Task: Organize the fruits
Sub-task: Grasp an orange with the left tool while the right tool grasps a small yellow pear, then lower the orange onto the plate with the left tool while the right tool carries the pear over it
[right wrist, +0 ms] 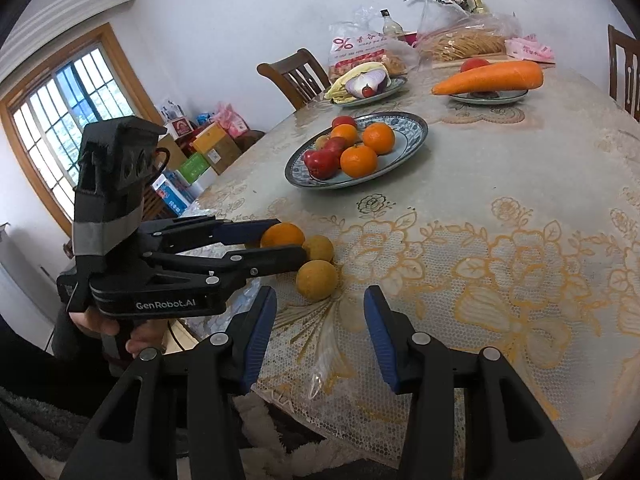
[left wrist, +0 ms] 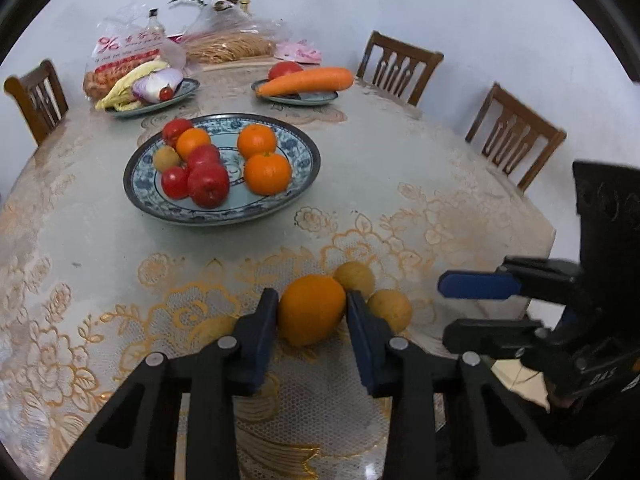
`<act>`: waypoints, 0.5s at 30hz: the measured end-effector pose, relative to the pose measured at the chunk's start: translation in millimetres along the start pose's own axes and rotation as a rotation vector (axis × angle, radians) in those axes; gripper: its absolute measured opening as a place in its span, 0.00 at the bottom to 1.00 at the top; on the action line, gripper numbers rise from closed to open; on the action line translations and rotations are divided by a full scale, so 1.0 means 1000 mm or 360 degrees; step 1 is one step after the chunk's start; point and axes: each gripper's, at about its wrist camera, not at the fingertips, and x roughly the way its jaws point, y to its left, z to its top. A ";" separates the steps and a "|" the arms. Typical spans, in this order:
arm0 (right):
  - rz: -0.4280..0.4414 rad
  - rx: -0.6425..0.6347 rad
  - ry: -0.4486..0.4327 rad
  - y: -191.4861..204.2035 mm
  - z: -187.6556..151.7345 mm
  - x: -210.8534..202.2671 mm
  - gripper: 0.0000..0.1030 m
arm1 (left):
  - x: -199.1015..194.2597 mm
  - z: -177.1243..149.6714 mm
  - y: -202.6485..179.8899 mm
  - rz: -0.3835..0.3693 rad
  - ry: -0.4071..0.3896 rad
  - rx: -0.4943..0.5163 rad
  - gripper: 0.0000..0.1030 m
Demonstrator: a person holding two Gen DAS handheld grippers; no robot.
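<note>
At the bottom centre of our left wrist view, the left gripper (left wrist: 312, 312) had its two blue-padded jaws clenched on an orange (left wrist: 311, 309), one pad against each side; the fruit was smooth, evenly bright and slightly oval, resting on the lace tablecloth (left wrist: 100, 264). Just behind and right of it lay two round yellow-brown fruits, one (left wrist: 354, 276) touching the orange's upper right, the other (left wrist: 390, 310) just beside the right jaw. A third yellowish fruit (left wrist: 216, 330) showed partly behind the left jaw.

At the lower centre of our right wrist view, the right gripper (right wrist: 320, 322) stood released, its jaws spread wide with only tablecloth between them; the nearer yellow-brown fruit (right wrist: 317, 280) lay just beyond its tips.

Mid-frame in the left view stood a blue-patterned plate (left wrist: 304, 172). On it we counted three oranges: two (left wrist: 267, 173) (left wrist: 257, 141) on the right and one (left wrist: 193, 142) on the left among four red fruits (left wrist: 208, 185) and one brownish fruit (left wrist: 166, 159).

Farther off, in the upper centre, a small plate (left wrist: 320, 98) carried one long carrot (left wrist: 306, 81) and one tomato (left wrist: 285, 69). In the upper left, another plate (left wrist: 188, 90) held pale leaves, half a purple onion and a small red fruit. Behind these were plastic bags (left wrist: 124, 52) and a bottle (left wrist: 154, 20). We counted three wooden chairs (left wrist: 516, 136) around the table.
</note>
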 end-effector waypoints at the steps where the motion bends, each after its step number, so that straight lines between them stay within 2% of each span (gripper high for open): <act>1: 0.0003 -0.0001 0.0004 0.000 0.000 0.001 0.46 | -0.001 -0.001 0.003 -0.0015 -0.0014 -0.0034 0.35; 3: -0.0001 -0.0005 0.0002 0.001 0.001 0.005 0.46 | -0.006 -0.002 0.009 -0.0044 -0.0054 -0.0100 0.35; 8: -0.0102 -0.0061 -0.0003 0.005 0.004 0.015 0.39 | -0.027 -0.002 0.021 -0.0115 -0.0182 -0.0218 0.35; 12: -0.0035 -0.0086 0.0070 0.009 0.006 0.024 0.36 | -0.041 -0.005 0.027 -0.0120 -0.0236 -0.0236 0.35; 15: -0.0053 -0.0102 0.0087 0.013 0.008 0.029 0.36 | -0.048 -0.014 0.035 -0.0132 -0.0251 -0.0283 0.35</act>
